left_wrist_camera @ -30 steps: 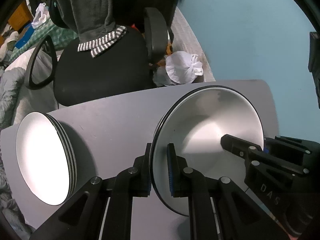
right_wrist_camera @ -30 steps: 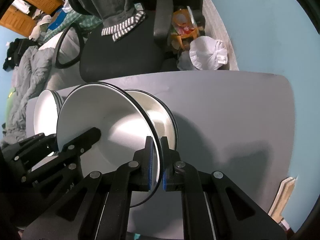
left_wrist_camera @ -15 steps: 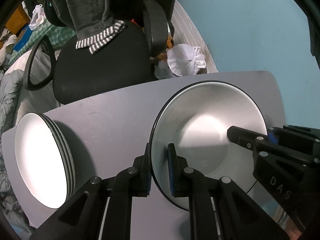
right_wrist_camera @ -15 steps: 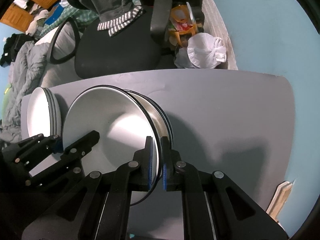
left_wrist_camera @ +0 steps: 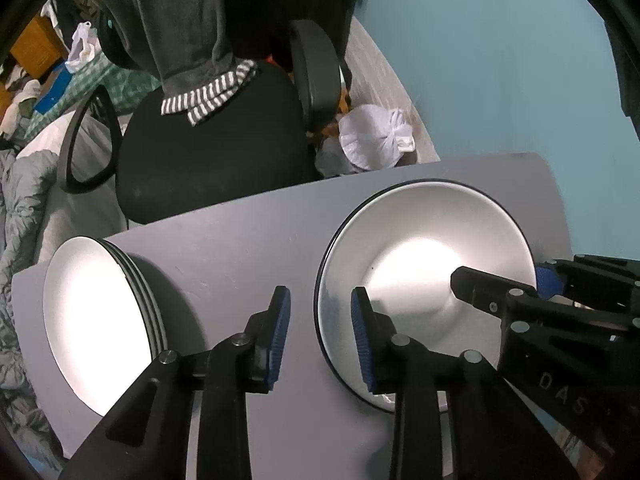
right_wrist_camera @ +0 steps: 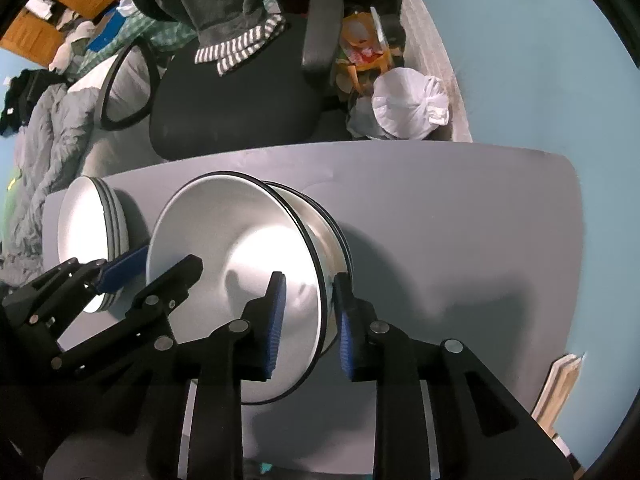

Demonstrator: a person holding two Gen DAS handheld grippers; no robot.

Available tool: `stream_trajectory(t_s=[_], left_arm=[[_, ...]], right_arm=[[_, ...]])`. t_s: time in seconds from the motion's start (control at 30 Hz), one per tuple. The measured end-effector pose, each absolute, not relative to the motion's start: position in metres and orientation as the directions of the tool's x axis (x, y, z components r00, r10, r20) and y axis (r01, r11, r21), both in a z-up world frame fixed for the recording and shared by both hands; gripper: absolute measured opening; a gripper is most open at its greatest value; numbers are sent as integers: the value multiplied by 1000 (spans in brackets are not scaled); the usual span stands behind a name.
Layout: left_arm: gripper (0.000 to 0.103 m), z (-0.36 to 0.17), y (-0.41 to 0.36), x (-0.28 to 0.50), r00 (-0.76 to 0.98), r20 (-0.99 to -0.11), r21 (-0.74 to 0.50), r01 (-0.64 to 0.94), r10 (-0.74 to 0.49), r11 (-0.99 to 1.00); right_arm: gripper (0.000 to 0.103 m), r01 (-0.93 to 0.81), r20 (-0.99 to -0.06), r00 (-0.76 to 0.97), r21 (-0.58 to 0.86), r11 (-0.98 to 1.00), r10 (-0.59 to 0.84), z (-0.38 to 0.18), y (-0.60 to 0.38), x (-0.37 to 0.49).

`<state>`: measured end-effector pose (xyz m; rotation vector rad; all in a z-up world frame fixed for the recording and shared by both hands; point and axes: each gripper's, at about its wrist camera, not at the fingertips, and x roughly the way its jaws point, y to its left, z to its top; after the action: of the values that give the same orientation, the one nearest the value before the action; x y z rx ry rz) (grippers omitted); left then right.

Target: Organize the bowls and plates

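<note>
Now both jaws opening – top bowl (right_wrist_camera: 240, 280) rim between pads (unpinched), nested on stack (right_wrist_camera: 324, 236).

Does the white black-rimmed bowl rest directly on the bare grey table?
No, the white black-rimmed bowl sits nested on other bowls stacked beneath it.

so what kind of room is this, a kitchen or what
Probably a lived-in bedroom or study, not a kitchen. A black office chair draped with clothing sits behind the grey table, a rumpled grey duvet lies at the left, and a tied white bag sits on the floor by the blue wall.
</note>
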<state>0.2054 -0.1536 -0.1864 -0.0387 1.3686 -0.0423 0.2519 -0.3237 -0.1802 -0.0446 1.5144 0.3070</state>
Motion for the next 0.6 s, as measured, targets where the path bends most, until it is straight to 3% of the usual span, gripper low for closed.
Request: stream_trajectory(t_s=[0.2, 0.23, 0.37, 0.5, 0.6], left_arm=[[31, -178, -148, 203, 204, -977, -68, 4, -67, 998], [31, -178, -146, 203, 206, -976, -71, 2, -70, 997], [32, -172, -143, 198, 217, -973, -85, 7, -84, 996], [40, -161, -139, 191, 229, -969, -93, 14, -94, 996], [45, -148, -136, 183, 261, -961, -89, 23, -92, 996]], right_arm=[[29, -216, -986, 47, 145, 966, 159, -173, -324, 249], [34, -212, -986, 55, 140, 967, 155, -172, -325, 248], [35, -188, -985, 72, 141, 972, 157, -168, -329, 242], [36, -182, -985, 105, 116, 976, 136, -161, -330, 234], [45, -185, -982, 152, 84, 979, 113, -149, -329, 226]])
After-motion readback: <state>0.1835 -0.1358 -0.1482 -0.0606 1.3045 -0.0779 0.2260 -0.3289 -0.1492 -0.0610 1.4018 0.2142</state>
